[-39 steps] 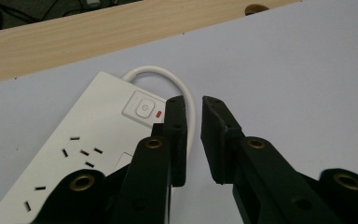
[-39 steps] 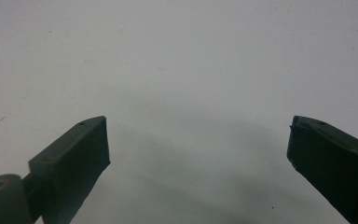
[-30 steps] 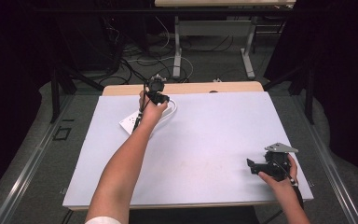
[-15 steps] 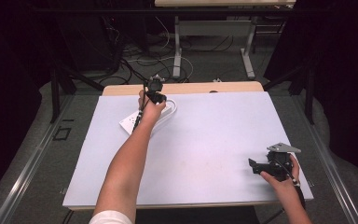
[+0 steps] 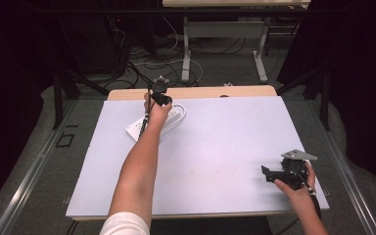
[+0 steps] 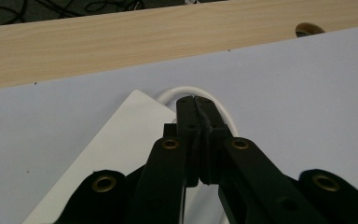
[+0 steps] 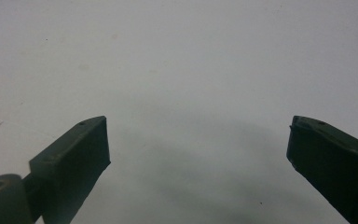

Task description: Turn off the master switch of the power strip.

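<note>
Dark curtains and floor cables are seen behind the white table [image 5: 215, 161] from the high view. At its far left, the left gripper [image 6: 194, 100] is pressed together above a white cable [image 6: 177, 91] curling beside a flat white power strip [image 6: 116, 149]; whether anything is pinched cannot be told. Near right, the right gripper [image 7: 198, 144] is spread over bare surface.

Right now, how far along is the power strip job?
Done: the left gripper has reached the power strip at the table's far edge, and its jaws look shut above the white cord; whether they pinch the cord, I cannot tell. In hand: the left hand's work at the strip. Left: any move of the strip; the right gripper waits open at the near right corner.
</note>
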The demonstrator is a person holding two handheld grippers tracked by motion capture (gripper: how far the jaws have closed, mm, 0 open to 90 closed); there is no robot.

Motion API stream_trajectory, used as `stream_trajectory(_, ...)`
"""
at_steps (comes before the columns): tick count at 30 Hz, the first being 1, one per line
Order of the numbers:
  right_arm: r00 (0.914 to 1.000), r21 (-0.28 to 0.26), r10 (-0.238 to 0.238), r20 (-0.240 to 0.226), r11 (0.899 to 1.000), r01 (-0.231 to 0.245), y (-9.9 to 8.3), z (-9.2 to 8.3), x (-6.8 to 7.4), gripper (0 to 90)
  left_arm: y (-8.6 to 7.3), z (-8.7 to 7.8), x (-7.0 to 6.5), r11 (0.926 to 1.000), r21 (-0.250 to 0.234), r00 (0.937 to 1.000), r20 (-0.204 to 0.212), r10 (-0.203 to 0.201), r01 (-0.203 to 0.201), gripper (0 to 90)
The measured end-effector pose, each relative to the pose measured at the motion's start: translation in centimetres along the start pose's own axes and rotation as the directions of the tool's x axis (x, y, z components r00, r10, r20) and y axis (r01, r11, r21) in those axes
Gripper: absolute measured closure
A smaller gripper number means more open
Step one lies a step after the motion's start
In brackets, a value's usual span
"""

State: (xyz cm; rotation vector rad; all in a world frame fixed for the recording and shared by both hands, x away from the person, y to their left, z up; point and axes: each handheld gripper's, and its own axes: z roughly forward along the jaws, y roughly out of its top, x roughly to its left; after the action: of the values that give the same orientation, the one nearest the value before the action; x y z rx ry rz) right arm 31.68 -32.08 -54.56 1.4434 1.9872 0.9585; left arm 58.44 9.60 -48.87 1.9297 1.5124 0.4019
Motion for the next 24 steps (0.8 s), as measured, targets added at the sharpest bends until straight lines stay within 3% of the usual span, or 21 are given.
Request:
stream_trajectory(5,1.0000,0.016,0.004,0.002,1.000,-0.004,0.0,-0.2,-0.1,5.3,-0.3,0.9,0.0,0.9994,0.035,0.9999,-0.015,-0.006,0.006,89.9)
stream_trajectory(10,1.0000,-0.003,0.003,-0.001,1.000,-0.003,0.0,-0.1,-0.1,5.3,-0.4,1.8,0.1,0.9986,0.051,0.9998,-0.018,-0.013,0.014,89.9)
stream_trajectory(24,0.9999,-0.003,0.014,-0.007,1.000,-0.014,-0.1,-0.1,-0.2,5.3,-1.0,3.2,0.0,0.9957,0.091,0.9991,-0.037,0.023,-0.020,90.0)
